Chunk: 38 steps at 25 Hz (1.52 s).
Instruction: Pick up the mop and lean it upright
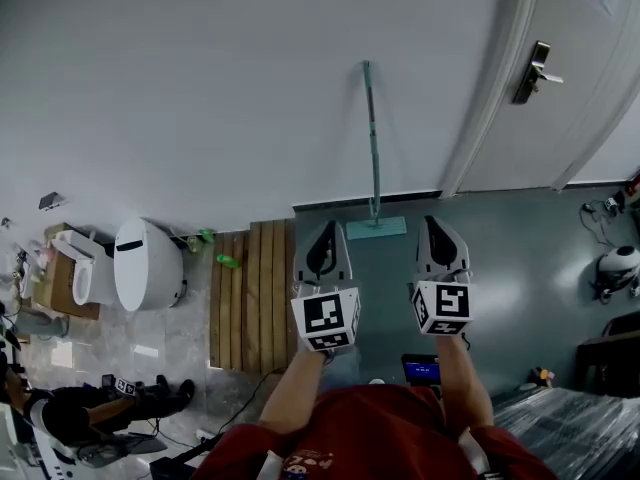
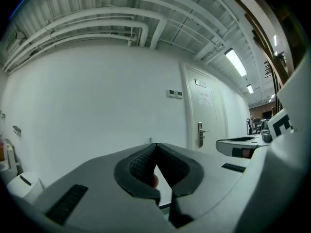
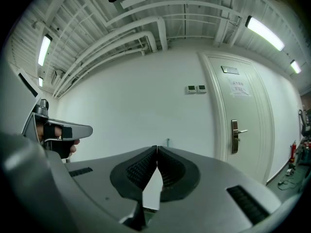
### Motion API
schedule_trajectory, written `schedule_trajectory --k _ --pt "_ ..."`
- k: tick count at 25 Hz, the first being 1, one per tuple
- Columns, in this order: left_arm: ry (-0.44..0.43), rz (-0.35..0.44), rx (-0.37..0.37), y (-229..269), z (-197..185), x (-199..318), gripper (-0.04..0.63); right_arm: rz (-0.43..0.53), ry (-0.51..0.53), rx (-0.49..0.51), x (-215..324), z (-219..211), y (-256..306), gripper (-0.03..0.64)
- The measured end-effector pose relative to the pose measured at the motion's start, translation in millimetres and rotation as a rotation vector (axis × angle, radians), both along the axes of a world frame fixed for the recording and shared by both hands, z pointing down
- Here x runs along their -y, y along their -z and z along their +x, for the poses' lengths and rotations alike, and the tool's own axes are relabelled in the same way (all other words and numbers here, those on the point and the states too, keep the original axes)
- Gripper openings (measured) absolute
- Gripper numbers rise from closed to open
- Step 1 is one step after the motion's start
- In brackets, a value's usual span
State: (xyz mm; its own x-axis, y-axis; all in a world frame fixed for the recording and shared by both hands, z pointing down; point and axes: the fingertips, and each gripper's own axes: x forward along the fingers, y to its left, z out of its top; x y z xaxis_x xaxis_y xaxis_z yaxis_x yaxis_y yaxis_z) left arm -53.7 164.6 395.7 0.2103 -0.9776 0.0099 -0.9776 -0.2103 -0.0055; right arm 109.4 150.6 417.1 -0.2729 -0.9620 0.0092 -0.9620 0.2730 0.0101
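Mop (image 1: 374, 148) upright ahead of left hand-held gripper (image 1: 324, 226)

Mop (image 1: 374, 138) upright against wall (image 1: 200, 88), door (image 1: 570, 98) to its right, wooden slats (image 1: 253, 293) on floor to its left, toilet (image 1: 147, 263) beyond them, left gripper (image 1: 325, 230) and right gripper (image 1: 433, 224) before it.

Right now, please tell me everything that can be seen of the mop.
The mop has a thin, straight teal pole and a flat rectangular teal head. It stands almost upright: the pole leans on the white wall, the head lies flat on the grey floor at the wall's foot, left of the door. Neither the left gripper nor the right gripper touches it.
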Motion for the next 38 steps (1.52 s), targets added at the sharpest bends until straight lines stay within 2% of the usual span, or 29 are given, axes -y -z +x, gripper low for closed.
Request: schedule_trajectory --k 11,18,28,38 --pt "-0.060 0.024 -0.015 11 -59 120 0.014 0.005 -0.052 -0.020 113 -63 11 0.018" --pt "-0.110 0.019 -0.025 10 -82 167 0.014 0.026 -0.094 -0.023 156 -88 20 0.018" --pt "-0.123 0.036 -0.014 6 -91 220 0.014 0.033 -0.105 -0.027 210 -98 14 0.018" --pt "-0.091 0.032 -0.002 8 -68 321 0.014 0.026 -0.064 -0.015 315 -79 12 0.018"
